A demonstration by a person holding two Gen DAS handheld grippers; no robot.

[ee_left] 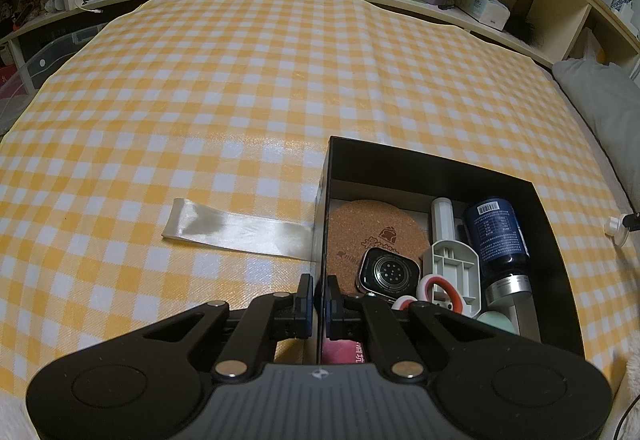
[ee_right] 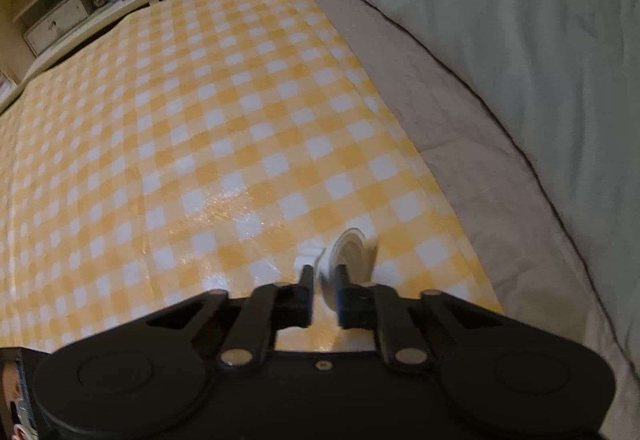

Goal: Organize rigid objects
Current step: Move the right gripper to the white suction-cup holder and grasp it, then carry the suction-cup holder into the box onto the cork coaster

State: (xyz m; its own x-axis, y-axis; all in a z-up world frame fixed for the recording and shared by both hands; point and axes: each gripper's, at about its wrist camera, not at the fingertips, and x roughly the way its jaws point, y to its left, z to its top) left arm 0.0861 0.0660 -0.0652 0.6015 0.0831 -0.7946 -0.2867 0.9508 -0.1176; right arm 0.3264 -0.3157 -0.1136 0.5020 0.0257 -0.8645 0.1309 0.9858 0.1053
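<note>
Motion blur smears the small white round object (ee_right: 352, 252) pinched in the right hand-held gripper (ee_right: 323, 282), so its make is unclear. Left hand-held gripper (ee_left: 317, 294) clamps the left wall of the black box (ee_left: 440, 164), hiding part of it. Inside lie a cork coaster (ee_left: 368, 224), smartwatch (ee_left: 388, 274) and dark bottle (ee_left: 498, 232). Checked cloth (ee_left: 200, 100) stretches open to the left.

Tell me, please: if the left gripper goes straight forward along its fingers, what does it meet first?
The left gripper already straddles the black box's left wall, so it would probably just slide along it. Depth is unclear.
</note>
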